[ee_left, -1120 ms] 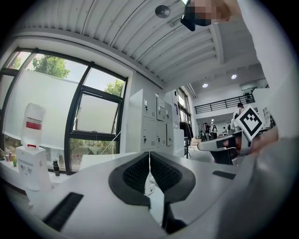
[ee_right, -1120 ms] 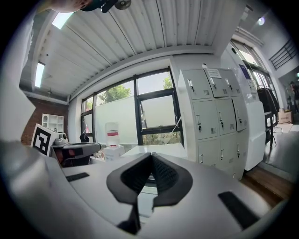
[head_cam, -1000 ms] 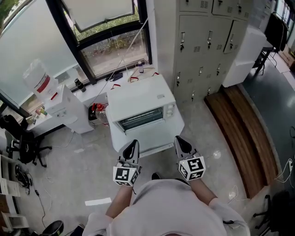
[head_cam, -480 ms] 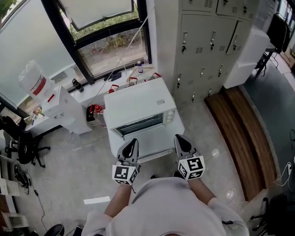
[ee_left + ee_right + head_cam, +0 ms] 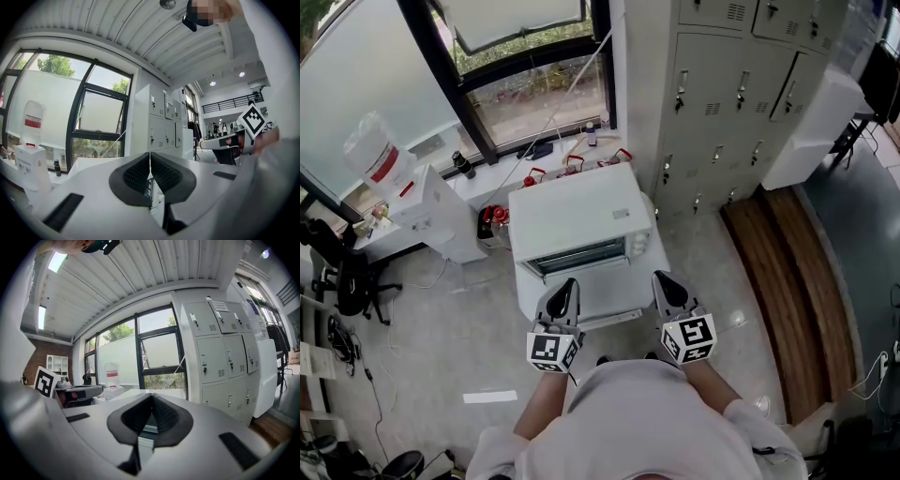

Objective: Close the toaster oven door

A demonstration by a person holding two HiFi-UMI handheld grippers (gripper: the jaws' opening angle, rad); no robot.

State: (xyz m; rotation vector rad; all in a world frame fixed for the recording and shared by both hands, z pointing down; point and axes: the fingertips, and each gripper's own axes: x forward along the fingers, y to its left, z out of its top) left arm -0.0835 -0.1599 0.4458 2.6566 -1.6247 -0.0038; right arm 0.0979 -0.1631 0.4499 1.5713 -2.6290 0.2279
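Toaster oven (image 5: 577,217), white, stands before the window (image 5: 530,94) and beside grey lockers (image 5: 731,84). Its door (image 5: 591,289) lies swung down toward the person. Left tongs (image 5: 566,286) and right tongs (image 5: 666,280), each pressed together on nothing, point level at the door's near edge. Contact cannot be judged.

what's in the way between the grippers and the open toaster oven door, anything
Nothing visible. The left gripper and right gripper, both shut and empty, appear right at the front edge of the open door. The door is bare, and nothing sticks out of the toaster oven opening.
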